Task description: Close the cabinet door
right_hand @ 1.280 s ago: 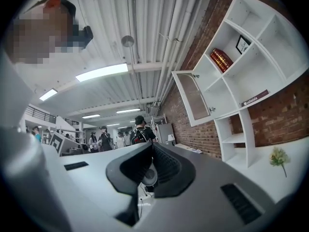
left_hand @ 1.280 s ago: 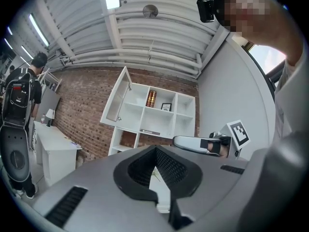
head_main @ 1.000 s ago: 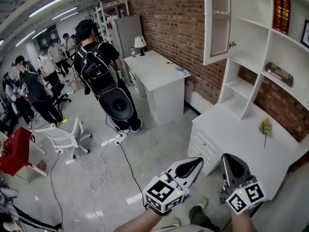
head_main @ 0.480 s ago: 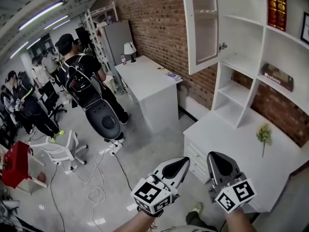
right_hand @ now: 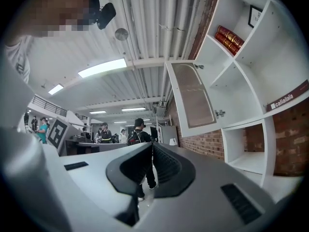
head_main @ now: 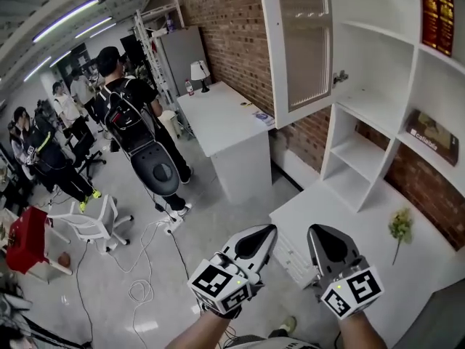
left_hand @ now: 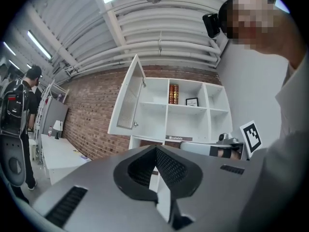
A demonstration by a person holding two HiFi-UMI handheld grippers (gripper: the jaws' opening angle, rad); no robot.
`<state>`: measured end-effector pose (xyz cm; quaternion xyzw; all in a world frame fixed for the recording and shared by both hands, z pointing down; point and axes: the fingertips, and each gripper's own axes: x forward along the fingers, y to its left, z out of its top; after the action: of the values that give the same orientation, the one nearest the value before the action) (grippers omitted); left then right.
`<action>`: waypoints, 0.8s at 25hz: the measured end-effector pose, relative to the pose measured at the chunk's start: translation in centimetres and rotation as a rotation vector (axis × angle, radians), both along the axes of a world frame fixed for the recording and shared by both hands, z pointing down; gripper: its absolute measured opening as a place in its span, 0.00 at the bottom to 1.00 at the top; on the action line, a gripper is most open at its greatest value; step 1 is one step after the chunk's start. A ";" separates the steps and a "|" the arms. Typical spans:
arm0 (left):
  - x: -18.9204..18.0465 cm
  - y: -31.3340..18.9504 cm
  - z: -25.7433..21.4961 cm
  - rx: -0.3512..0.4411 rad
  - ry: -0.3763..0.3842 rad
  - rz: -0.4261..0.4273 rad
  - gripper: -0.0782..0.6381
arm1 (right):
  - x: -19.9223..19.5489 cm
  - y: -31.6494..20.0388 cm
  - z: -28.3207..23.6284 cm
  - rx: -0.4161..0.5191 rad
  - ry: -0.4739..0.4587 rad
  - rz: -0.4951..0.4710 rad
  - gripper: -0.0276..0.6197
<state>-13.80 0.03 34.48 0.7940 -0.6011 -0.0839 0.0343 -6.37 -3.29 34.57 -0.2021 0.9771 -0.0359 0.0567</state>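
Observation:
The white cabinet door (head_main: 301, 49) with a ribbed glass panel stands swung open at the upper left of the white shelf unit (head_main: 378, 115). It also shows in the left gripper view as the door (left_hand: 129, 100) and in the right gripper view as the door (right_hand: 193, 95). Both grippers are held low in front of me, well short of the door and touching nothing. My left gripper (head_main: 263, 233) (left_hand: 155, 150) is shut and empty. My right gripper (head_main: 320, 233) (right_hand: 152, 146) is also shut with nothing in it.
A white drawer desk (head_main: 341, 217) with a flower sprig (head_main: 399, 227) sits under the shelves. A second white desk (head_main: 225, 122) with a lamp stands along the brick wall. A person with a backpack (head_main: 134, 115), a white chair (head_main: 91, 217) and floor cables (head_main: 145, 267) are at left.
Both grippers and the view have moved closer to the shelf unit. The open door now looks larger and nearer. The jaws stay shut.

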 end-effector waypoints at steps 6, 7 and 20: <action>-0.6 -3.3 -0.6 0.008 -0.007 -0.029 0.12 | -0.1 -3.2 -0.9 0.002 -0.014 -0.016 0.07; -0.8 -3.7 -0.7 0.014 -0.011 -0.032 0.12 | -0.2 -3.5 -1.0 0.007 -0.015 -0.019 0.07; -7.4 -11.9 -3.8 0.096 -0.042 -0.006 0.12 | -5.2 -8.7 -2.1 0.068 0.005 0.012 0.07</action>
<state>-21.18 -11.87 30.68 0.7945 -0.5994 -0.0959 -0.0168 -11.56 -11.98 32.44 -0.2060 0.9766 -0.0018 0.0611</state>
